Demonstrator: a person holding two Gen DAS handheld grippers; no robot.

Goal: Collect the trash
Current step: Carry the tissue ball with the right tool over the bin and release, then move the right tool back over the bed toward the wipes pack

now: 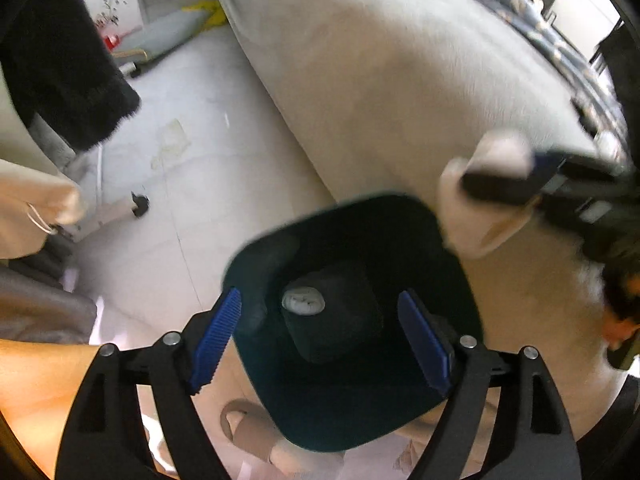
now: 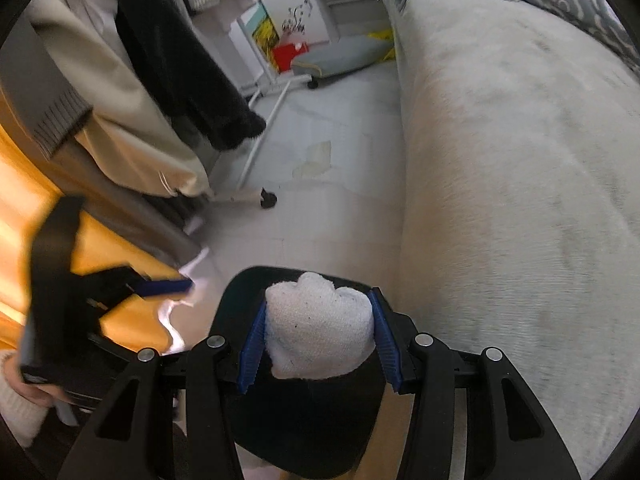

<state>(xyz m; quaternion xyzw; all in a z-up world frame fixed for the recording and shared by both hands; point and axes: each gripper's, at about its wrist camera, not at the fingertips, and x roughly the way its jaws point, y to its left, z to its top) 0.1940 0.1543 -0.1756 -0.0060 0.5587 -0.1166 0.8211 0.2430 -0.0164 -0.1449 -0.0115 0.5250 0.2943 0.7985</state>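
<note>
The right gripper (image 2: 320, 330) has its fingers narrowed on a white wad (image 2: 318, 328) of tissue, pinched between the blue pads directly above the open mouth of a dark bin (image 2: 240, 300). The left gripper (image 1: 320, 336) stands with its fingers wide and empty, also over the bin (image 1: 360, 420); between and beyond its fingers a smaller white scrap (image 1: 303, 301) already lies at the bottom. The bin sits on the floor (image 2: 320, 208) just beside a pale bed (image 2: 500, 200).

The likely step is the drop. The risk is that the wad clings to one ribbed pad on release and falls outside the rim, or lands on the rim and tips toward the floor. The soft wad could also snag if the fingers part only a little.
</note>
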